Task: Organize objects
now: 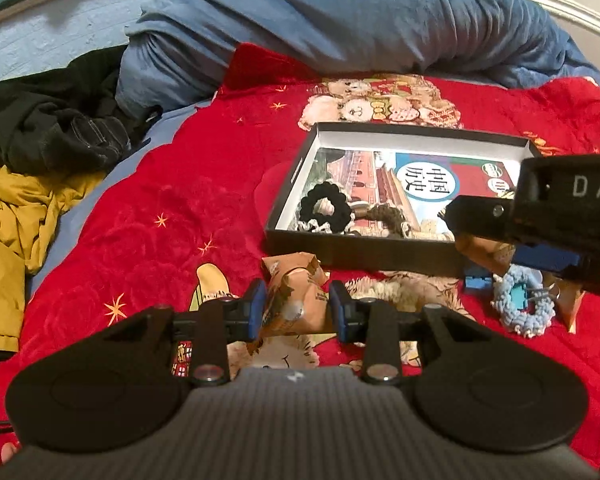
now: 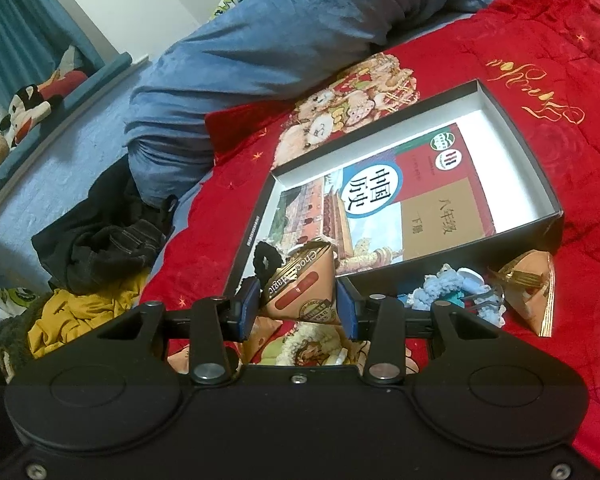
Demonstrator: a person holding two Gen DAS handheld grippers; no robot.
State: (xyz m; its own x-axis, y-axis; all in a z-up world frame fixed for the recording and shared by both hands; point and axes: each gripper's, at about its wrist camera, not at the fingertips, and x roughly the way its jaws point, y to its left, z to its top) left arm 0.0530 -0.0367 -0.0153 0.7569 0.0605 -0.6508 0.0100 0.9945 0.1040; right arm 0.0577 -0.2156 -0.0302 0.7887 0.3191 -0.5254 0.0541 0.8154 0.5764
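A black box with a white inside lies on the red blanket; it also shows in the right wrist view. A history textbook lies in it, with a black scrunchie and brown knitted items near its front wall. My left gripper is shut on a brown triangular snack packet just in front of the box. My right gripper is shut on a similar chocolate packet held over the box's near corner. A light blue scrunchie and another packet lie to the right.
A red blanket covers the bed. A blue duvet is heaped behind the box. Black clothes and a mustard garment lie to the left. Plush toys sit on a ledge at far left.
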